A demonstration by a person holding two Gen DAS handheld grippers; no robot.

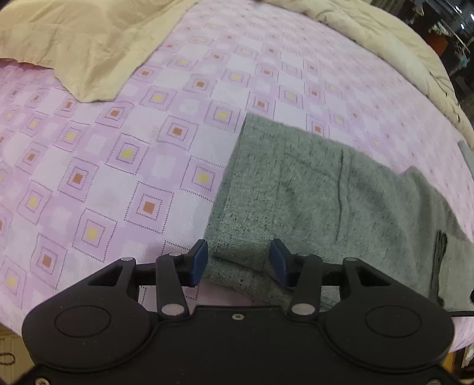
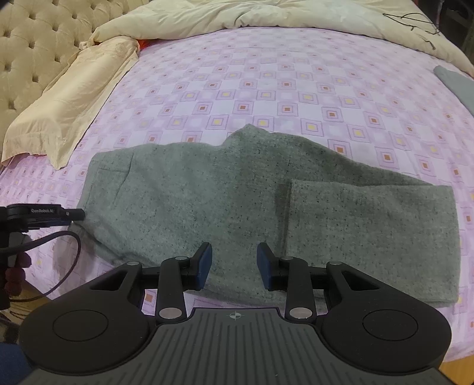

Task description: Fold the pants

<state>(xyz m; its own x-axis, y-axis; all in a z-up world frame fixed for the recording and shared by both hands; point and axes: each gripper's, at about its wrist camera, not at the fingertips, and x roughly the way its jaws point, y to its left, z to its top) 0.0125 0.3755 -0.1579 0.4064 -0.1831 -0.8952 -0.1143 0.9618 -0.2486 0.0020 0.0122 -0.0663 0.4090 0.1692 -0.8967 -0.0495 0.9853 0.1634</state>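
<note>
Grey pants (image 2: 237,189) lie flat on the pink checked bedsheet (image 2: 266,88), one leg end folded back over the right portion. Left gripper (image 1: 238,260): jaws spread wide above the near left corner of the fabric, gripping nothing. Right gripper (image 2: 234,265): jaws parted over the near edge, nothing pinched. Beige duvet (image 2: 237,14) is bunched beyond.

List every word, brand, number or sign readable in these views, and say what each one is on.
"QenRobot.AI": white print on the black device at the left edge of the right wrist view; small, so the first letters are uncertain.
No other text shows, on the grey pants, the bedsheet or either gripper.
</note>
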